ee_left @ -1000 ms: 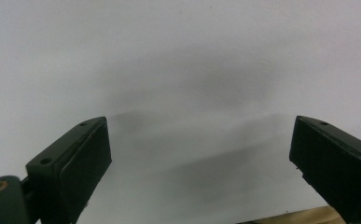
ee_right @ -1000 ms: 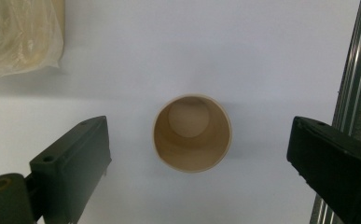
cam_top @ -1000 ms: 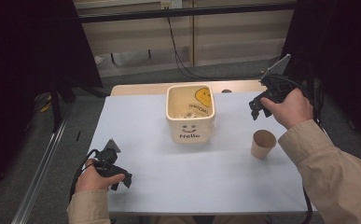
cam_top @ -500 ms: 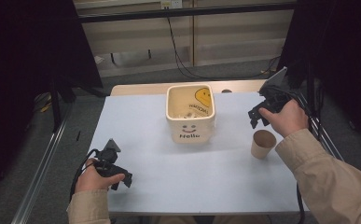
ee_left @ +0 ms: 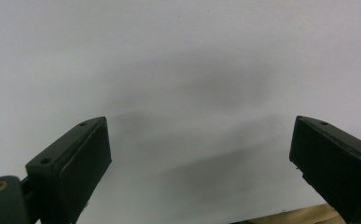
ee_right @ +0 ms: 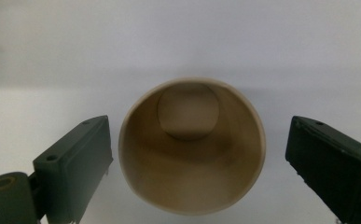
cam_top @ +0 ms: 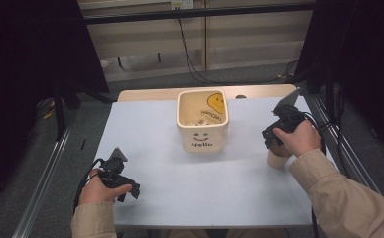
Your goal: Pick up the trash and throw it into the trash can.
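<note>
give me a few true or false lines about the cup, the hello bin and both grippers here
1. The right gripper is open, its jaws on either side of the paper cup. True.
2. The cup has liquid in it. False: it looks empty.
3. The left gripper is shut on a lid. False: it is open over the bare table.
4. The cream bin reads "Hello". True.
5. The cup lies on its side. False: it stands upright.

Lab recording booth, black curtains (cam_top: 26,59), metal frame rails (cam_top: 45,183), trailing cables (cam_top: 192,54)
</note>
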Available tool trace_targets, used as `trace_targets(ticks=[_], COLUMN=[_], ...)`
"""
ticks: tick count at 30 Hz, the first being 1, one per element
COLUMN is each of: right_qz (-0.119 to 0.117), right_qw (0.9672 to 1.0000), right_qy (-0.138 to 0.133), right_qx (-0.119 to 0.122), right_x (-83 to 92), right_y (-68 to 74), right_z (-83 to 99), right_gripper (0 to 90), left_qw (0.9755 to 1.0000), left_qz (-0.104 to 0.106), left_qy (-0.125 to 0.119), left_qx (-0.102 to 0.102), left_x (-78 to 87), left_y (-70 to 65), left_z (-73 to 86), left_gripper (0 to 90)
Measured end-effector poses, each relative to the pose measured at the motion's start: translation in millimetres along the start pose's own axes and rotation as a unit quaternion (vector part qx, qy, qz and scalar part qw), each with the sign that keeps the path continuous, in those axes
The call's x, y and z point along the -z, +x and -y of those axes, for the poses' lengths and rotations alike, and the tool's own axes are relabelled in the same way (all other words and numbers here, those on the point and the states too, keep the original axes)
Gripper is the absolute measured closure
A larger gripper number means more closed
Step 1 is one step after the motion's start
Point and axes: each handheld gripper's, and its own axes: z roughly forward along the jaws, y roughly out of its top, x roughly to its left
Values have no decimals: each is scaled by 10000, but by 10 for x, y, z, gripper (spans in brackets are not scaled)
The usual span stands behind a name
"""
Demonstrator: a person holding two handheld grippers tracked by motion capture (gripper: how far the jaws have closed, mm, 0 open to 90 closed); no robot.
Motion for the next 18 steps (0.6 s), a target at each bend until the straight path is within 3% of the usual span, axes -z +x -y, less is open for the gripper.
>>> trace_targets(ticks=[5, 10, 12, 18], right_qz=[51, 30, 2, 48], right_qw=[9999, 9998, 9999, 10000], right_qy=[86, 102, 112, 6], right_qx=[62, 160, 22, 41], right_x=[-83, -136, -122, 13], right_y=[23, 23, 35, 19], right_z=[42, 75, 78, 67], right_gripper=[84, 176, 196, 209], left_qw=[10000, 10000, 10000, 10000], left_qz=[-29, -34, -44, -50], left_qy=[8, 0, 2, -3], left_qx=[-18, -20, -34, -7], left_x=[3, 9, 10, 7], left_y=[0, 0, 4, 1], left_z=[0, 0, -2, -6], left_gripper=[52, 52, 52, 52])
